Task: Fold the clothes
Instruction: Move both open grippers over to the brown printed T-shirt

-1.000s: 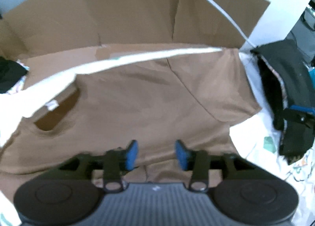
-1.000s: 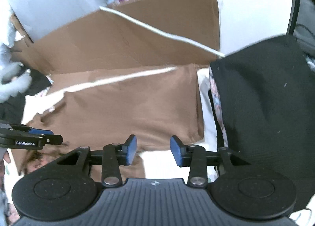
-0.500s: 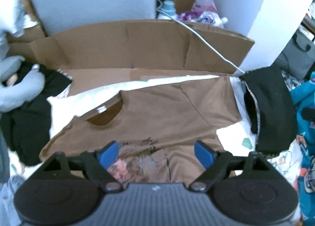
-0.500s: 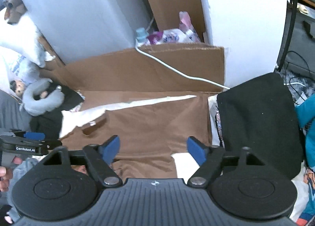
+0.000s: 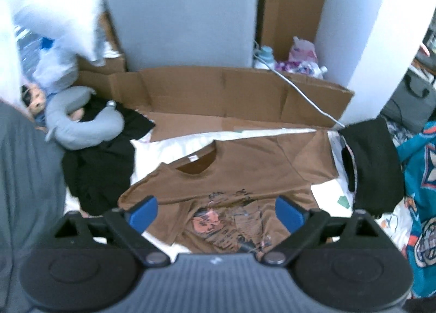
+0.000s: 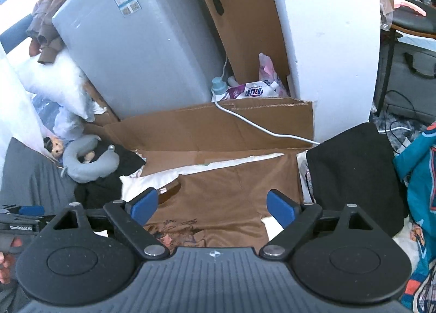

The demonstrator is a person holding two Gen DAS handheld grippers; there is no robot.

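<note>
Your left tool (image 5: pixel 215 212) and right tool (image 6: pixel 212 205) are both opening wide, empty, above the brown printed cotton T-shirt (image 5: pixel 245 176) lying flat on the white sheet (image 5: pixel 163 146). Its rumpled left sleeve could spoil your fold.

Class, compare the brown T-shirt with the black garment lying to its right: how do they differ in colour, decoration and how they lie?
The brown T-shirt is brown; the black garment is black. The brown T-shirt carries a printed picture; the black garment shows no print. The brown T-shirt lies spread out, collar and sleeve showing; the black garment is a compact bundle. Both lie on the white sheet.
</note>
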